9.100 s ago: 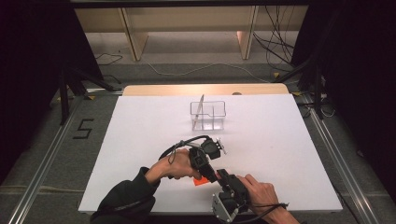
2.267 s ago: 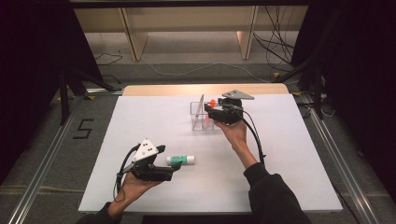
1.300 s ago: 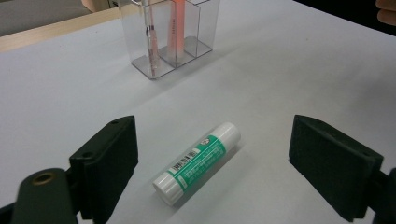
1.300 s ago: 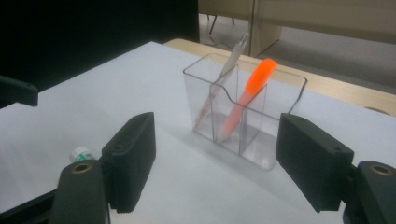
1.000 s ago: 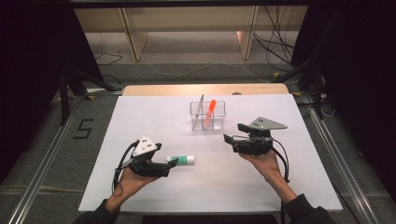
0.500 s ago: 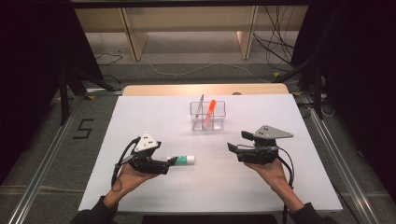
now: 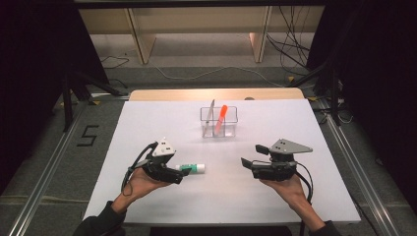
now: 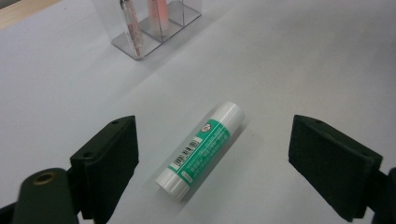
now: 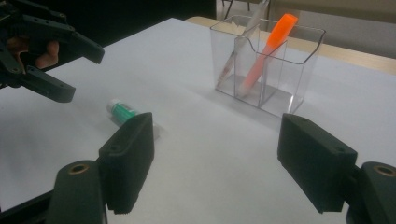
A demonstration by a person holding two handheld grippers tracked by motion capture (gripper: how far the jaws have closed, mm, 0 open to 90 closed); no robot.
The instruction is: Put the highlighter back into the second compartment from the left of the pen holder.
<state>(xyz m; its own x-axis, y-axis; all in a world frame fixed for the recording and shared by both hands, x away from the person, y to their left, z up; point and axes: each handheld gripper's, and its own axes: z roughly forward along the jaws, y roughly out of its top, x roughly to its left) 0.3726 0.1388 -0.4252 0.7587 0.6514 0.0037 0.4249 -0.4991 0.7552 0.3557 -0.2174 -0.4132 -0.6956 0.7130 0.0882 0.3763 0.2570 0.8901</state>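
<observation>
A green and white glue stick [image 7: 193,169] [image 8: 202,143] [image 9: 123,112] lies on its side on the white table. My left gripper [image 7: 178,176] [image 8: 224,170] is open just behind it, its jaws on either side of the stick and apart from it. A clear divided holder [image 7: 219,122] [image 9: 268,65] [image 8: 149,23] stands further back with an orange marker [image 7: 221,118] [image 9: 267,50] and a silver pen [image 7: 210,113] [image 9: 243,44] leaning in it. My right gripper [image 7: 244,162] [image 9: 224,168] is open and empty, to the right of the stick, pointing left.
The white table top [image 7: 275,123] ends in a wooden strip [image 7: 216,94] at the back. Cables [image 7: 295,44] lie on the floor beyond it. A "5" mark [image 7: 87,135] is on the floor at the left.
My right gripper, having left the orange marker in the holder, has drawn back toward the front right and lower. The left gripper has stayed beside the glue stick.
</observation>
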